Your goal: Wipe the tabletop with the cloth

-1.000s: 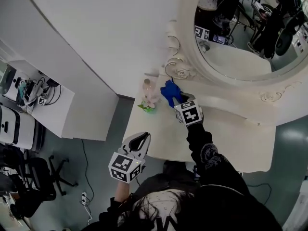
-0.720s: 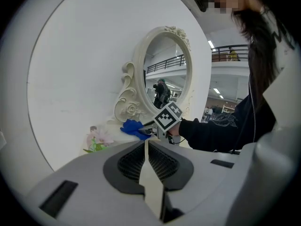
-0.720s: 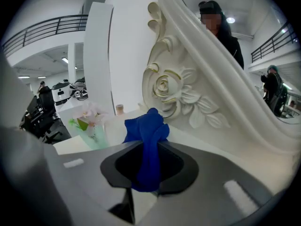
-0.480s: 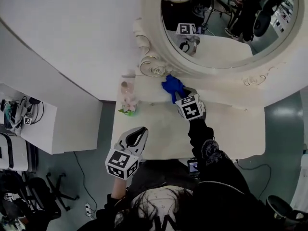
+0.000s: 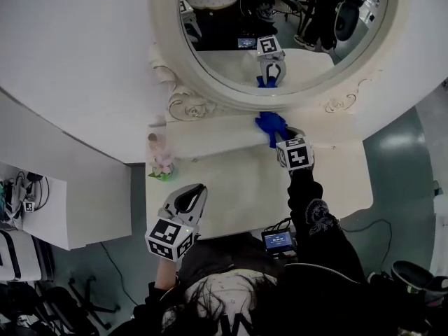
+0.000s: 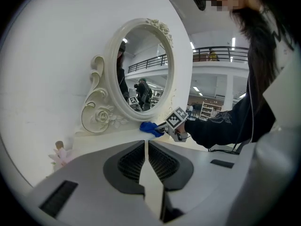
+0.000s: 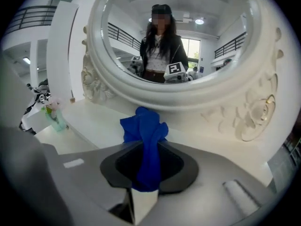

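My right gripper (image 7: 148, 173) is clamped on the blue cloth (image 7: 143, 131). The fabric runs up between the jaws and bunches into a knot just past the tips. The cloth's long axis lies along the jaws and points straight at the mirror (image 5: 280, 33). Its free end sits at the foot of the mirror frame, on the back strip of the tabletop (image 5: 231, 180).

My left gripper (image 6: 146, 159) has its jaws together with nothing between them. It hangs at the front edge of the table, well apart from the mirror, so the right one is the working tool.

I think the next stroke turns on one thing: the bare surface lies away from the mirror, toward me, and off to the left of the cloth. The wipe should be a pull back and across.

A small flower ornament (image 5: 159, 163) stands near the left end of the table, below the mirror's carved scroll, and I would stop short of it.

I cannot tell how firmly the cloth presses on the surface, because the gripper body covers the underside. My sleeve hides part of the table to the right.
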The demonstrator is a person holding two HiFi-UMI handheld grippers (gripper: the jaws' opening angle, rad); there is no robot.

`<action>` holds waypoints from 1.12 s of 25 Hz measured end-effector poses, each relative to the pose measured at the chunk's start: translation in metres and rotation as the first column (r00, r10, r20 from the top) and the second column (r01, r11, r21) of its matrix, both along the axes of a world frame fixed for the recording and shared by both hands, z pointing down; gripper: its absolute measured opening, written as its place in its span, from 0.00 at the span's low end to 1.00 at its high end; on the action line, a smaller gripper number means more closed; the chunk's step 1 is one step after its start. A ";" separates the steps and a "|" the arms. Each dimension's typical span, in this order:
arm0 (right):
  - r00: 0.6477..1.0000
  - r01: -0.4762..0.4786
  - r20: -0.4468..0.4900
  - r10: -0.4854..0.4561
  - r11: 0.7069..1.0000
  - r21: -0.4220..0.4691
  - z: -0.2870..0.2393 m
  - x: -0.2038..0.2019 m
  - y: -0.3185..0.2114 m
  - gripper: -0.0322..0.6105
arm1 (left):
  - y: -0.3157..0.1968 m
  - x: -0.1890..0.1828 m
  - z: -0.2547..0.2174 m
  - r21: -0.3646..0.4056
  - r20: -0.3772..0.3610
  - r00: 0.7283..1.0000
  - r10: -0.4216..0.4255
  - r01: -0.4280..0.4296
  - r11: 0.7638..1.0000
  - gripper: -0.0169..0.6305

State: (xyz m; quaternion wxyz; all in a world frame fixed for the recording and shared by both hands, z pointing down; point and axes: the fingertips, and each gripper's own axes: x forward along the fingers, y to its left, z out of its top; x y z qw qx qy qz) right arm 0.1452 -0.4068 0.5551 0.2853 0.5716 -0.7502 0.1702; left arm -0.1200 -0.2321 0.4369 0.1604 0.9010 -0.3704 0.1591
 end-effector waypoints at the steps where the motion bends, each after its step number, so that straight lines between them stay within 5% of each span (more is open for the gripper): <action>1: 1.000 -0.031 0.005 0.031 1.000 0.001 0.000 0.016 0.001 0.19 | -0.001 0.003 0.000 0.001 0.000 1.000 0.009 -0.009 1.000 0.03; 10: 0.947 -0.317 0.045 0.317 0.948 -0.001 0.002 0.148 0.025 0.19 | -0.005 0.016 -0.004 0.002 0.004 1.000 0.029 -0.029 1.000 0.03; 18: 0.842 -0.537 0.081 0.534 0.843 0.020 -0.003 0.215 0.047 0.19 | 0.000 -0.005 0.001 -0.013 0.025 1.000 -0.011 0.012 1.000 0.03; 23: 0.835 -0.543 0.125 0.536 0.840 0.025 -0.013 0.203 0.052 0.19 | 0.006 -0.016 0.003 -0.021 0.026 0.999 -0.031 0.031 0.999 0.03; 28: 0.890 -0.439 0.165 0.424 0.896 0.069 -0.043 0.148 0.056 0.19 | 0.013 -0.035 0.006 -0.024 0.029 0.999 -0.042 0.043 0.999 0.03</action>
